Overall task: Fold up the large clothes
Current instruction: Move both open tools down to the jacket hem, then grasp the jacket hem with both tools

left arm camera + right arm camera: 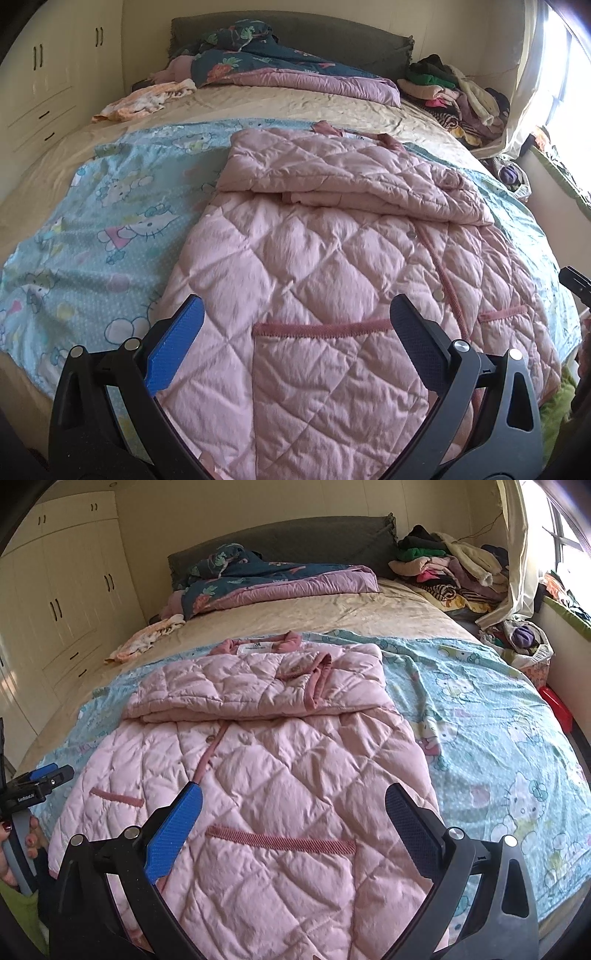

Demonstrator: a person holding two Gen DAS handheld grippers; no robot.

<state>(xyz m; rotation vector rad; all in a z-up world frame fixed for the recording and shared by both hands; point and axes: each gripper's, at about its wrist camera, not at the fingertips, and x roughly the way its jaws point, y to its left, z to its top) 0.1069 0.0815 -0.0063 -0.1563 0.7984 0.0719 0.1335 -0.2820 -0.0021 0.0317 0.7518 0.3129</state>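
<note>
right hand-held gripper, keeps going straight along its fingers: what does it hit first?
Most likely the pink quilted coat. The right hand-held gripper is open and points over the coat's lower front, near the pocket trim. Depth is unclear, so the exact contact spot is a guess.

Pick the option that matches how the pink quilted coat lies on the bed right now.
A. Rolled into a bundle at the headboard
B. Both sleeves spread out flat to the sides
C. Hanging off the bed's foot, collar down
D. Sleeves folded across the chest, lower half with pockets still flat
D: the pink quilted coat has its sleeves folded over the chest below the collar, with both pockets lying flat nearer the open fingers.
</note>
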